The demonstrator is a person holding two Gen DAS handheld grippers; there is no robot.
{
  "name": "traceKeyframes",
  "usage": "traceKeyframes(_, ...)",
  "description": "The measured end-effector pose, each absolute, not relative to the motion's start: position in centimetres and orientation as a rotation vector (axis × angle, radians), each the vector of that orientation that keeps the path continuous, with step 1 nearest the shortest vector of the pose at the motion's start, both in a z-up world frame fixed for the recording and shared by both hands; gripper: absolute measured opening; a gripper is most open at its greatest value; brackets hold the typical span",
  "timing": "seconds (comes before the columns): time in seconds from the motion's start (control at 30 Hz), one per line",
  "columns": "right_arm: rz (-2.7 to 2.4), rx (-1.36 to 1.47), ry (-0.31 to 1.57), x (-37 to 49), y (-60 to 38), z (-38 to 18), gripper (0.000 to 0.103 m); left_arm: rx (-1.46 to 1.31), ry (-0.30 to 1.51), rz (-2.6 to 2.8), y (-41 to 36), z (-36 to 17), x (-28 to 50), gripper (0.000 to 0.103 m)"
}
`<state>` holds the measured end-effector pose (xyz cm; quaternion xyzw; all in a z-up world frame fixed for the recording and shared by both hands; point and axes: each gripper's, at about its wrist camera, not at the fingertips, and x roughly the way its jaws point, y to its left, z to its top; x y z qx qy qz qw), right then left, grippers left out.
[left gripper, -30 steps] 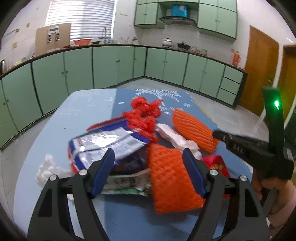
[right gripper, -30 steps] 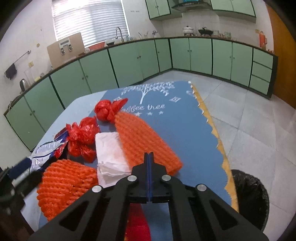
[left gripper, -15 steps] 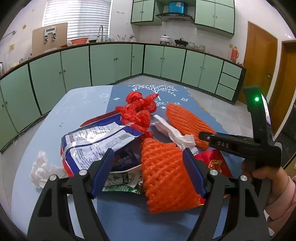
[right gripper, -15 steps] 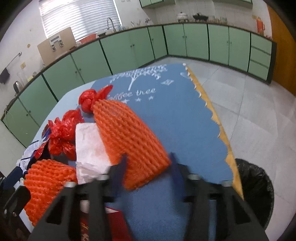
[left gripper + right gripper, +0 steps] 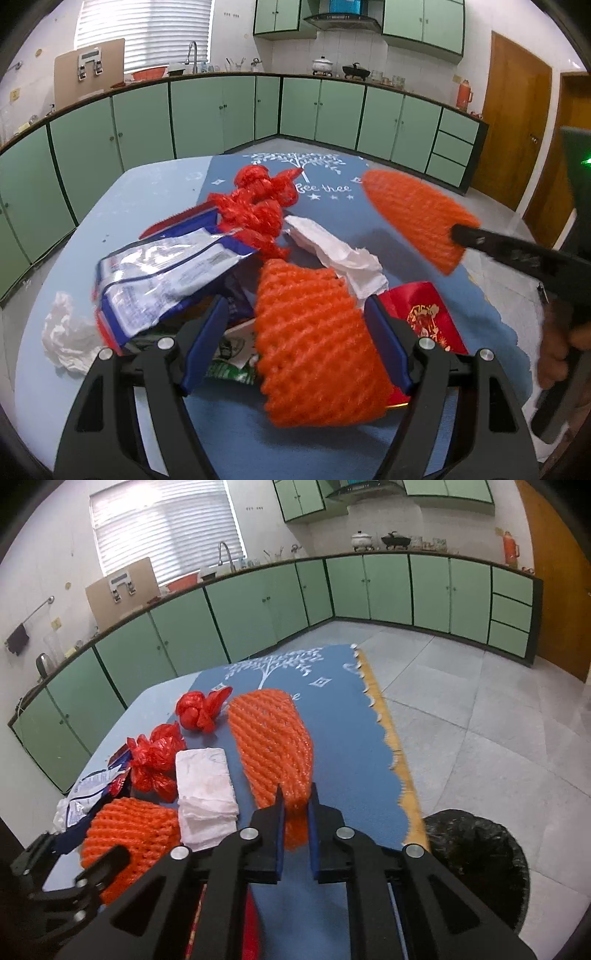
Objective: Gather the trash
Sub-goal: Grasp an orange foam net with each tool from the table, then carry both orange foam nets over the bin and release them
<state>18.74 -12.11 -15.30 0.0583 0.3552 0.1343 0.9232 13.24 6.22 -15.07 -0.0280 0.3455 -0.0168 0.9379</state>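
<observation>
Right gripper (image 5: 294, 805) fingers were closing, pinching the long foam net (image 5: 271, 734) above the tabletop (image 5: 155, 192). Left gripper (image 5: 295, 343) fingers stood wide, straddling the short foam net (image 5: 314, 350) without gripping.

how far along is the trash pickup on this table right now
Barely started: nothing is visibly binned, and the black-lined bin beside the table shows no trash. In hand: the right gripper is closing on the long orange foam net. The open left gripper straddles the second foam net. Left: red bags, tissues, wrappers.
</observation>
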Motion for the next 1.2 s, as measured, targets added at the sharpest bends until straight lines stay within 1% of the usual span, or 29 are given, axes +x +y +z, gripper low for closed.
traceKeyframes(0.03,0.272,0.122,0.728,18.5,-12.3,-15.2,0.011,-0.052,0.707,-0.032,6.0,-15.1,13.3,0.067)
traceKeyframes(0.1,0.263,0.127,0.728,18.1,-12.9,-15.0,0.011,-0.04,0.705,-0.03,5.8,-15.2,13.4,0.049)
traceKeyframes(0.13,0.259,0.13,0.728,18.0,-13.1,-14.9,0.011,-0.037,0.7,-0.032,5.6,-15.1,13.4,0.045)
traceKeyframes(0.17,0.256,0.133,0.728,18.0,-13.3,-14.8,0.011,-0.033,0.696,-0.031,5.5,-15.0,13.3,0.036)
traceKeyframes(0.2,0.251,0.138,0.728,17.8,-13.5,-14.8,0.011,-0.026,0.69,-0.023,5.5,-14.9,13.3,0.029)
traceKeyframes(0.33,0.247,0.147,0.723,17.4,-13.9,-14.7,0.011,-0.042,0.669,-0.013,5.8,-14.2,12.9,0.022)
traceKeyframes(0.37,0.246,0.146,0.719,17.3,-13.9,-14.6,0.011,-0.046,0.658,-0.012,5.9,-13.8,12.7,0.015)
traceKeyframes(0.77,0.23,0.177,0.598,15.0,-15.8,-10.9,0.011,-0.06,0.455,-0.066,4.5,-7.4,10.2,0.014)
traceKeyframes(1.0,0.181,0.191,0.559,13.4,-18.1,-9.9,0.011,0.02,0.357,-0.15,-0.6,-5.6,10.4,0.014)
traceKeyframes(1.2,0.087,0.209,0.547,11.5,-21.7,-9.8,0.011,0.024,0.357,-0.281,-5.5,-5.7,10.9,0.014)
